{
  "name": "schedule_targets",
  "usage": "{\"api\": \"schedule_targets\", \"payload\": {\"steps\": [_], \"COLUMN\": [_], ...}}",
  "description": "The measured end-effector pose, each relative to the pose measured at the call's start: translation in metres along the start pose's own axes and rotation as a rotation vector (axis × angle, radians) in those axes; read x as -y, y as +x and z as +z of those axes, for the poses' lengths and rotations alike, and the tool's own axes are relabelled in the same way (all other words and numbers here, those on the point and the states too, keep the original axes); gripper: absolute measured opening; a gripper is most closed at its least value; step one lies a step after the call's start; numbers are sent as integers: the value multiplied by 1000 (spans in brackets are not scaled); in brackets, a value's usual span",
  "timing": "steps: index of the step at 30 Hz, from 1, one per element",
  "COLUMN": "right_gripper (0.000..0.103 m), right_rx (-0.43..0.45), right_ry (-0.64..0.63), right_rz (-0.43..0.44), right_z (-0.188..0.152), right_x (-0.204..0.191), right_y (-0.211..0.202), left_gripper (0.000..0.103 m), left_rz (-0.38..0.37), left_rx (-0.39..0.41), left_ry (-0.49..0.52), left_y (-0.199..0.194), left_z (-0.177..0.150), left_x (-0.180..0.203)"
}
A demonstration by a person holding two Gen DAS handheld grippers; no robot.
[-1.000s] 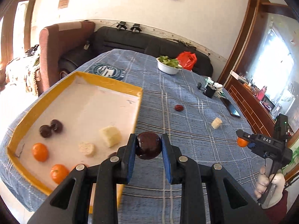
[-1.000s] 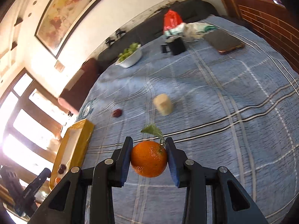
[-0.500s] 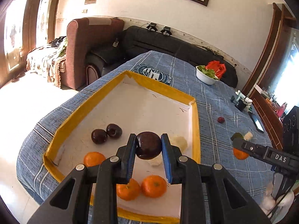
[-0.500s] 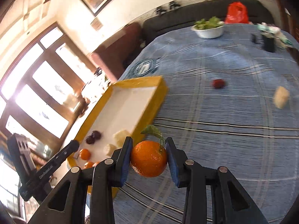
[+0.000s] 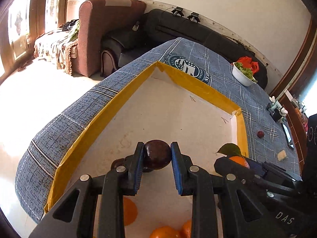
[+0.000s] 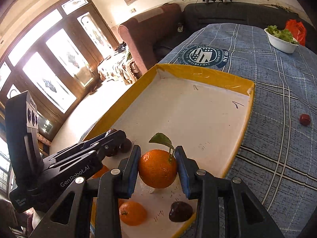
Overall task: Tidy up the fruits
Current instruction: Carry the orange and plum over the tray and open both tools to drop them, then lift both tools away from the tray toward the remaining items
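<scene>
Fruit filled both claws above the yellow-rimmed tray [image 5: 103, 117], which sat on the counter [image 6: 277, 75] under a blue plaid cloth. The left claw [image 5: 157, 154] was clamped on a dark round fruit [image 5: 157, 153], its blue pads pressing the fruit from either side, and it hung over the near part of the tray's white floor. The right claw [image 6: 157, 166] gripped an orange with a green leaf [image 6: 157, 170] between its pads, over the near middle of the tray. In the left wrist view that same orange [image 5: 238, 160] showed at the right, just inside the tray's right rim, with the leaf standing up behind the claw's black body.

In the tray, another orange [image 6: 132, 213] lay near the front edge, and a dark fruit [image 6: 180, 211] lay to its right, close to the near right rim. More dark fruits [image 6: 126, 145] sat beside the tip of the left claw in the right wrist view, partly hidden by it. From the left wrist, pieces of orange fruit [image 5: 164, 232] showed below the claw's arms at the near edge of the tray.

Out on the cloth, right of the tray and well apart from it, lay a small red fruit [image 6: 304, 119]. A pale chunk [image 5: 281, 155] lay nearer, also on the cloth. At the far end of the counter stood a white bowl of greens [image 6: 281, 39], with a red bag [image 6: 296, 29] just behind it.
</scene>
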State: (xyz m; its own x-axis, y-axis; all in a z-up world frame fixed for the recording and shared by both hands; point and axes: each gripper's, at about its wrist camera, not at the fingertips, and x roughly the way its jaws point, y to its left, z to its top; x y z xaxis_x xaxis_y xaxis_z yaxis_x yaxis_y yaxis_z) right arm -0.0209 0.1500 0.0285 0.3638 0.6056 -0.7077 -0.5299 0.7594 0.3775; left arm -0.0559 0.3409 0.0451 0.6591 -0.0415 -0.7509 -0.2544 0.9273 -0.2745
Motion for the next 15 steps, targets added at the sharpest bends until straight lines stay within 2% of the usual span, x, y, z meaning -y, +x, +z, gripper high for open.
{"api": "schedule_targets", "payload": {"steps": [5,7,9,15], "right_gripper": [42,42,43,46], "right_rx": [-19,-17,-15,16], "right_ry": [-3,6,26,32], "right_rz": [-3,2,13,10], "right_z": [4,5,5,4], "right_x": [-1,1,4,5], "right_y": [18,21,18,2], "left_gripper": [27,36,50,60], "left_rz": [-16,-25,-31,-42], "left_rx": [-12,-4,10,42], "left_ry": [-40,-51,-56,-58], "left_y": [2,-1,-6,-22], "left_z": [2,2,2,-1], "left_x": [-12,-14,-14,-6]}}
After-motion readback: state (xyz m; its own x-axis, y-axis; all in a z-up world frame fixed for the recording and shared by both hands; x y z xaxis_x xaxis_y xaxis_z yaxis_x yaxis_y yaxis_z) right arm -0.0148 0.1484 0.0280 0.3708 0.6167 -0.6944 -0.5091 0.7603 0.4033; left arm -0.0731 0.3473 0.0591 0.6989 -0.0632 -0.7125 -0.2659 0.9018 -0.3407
